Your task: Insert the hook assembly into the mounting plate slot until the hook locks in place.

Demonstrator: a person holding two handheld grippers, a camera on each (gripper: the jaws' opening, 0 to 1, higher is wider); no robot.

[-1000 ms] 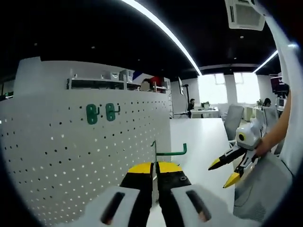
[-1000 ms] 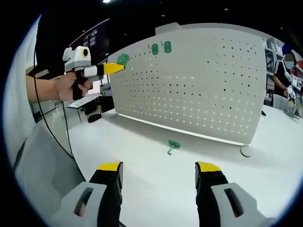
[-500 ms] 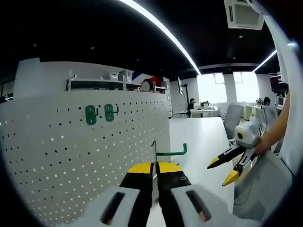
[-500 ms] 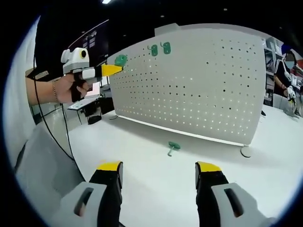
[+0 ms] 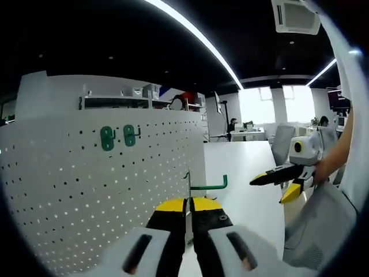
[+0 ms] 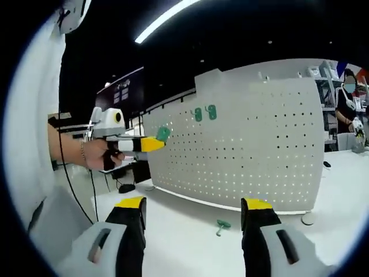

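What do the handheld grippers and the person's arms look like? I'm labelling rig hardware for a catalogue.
Each gripper, left gripper and right gripper, has black jaws with yellow tips on a pale grey body with dark slots. The person's left hand wears a thin bracelet; a black cable hangs beside it.

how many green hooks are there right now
4. Two hang side by side high on the pegboard: one hook, another. A third is held in the left gripper. A fourth lies on the table. Others may be hidden.
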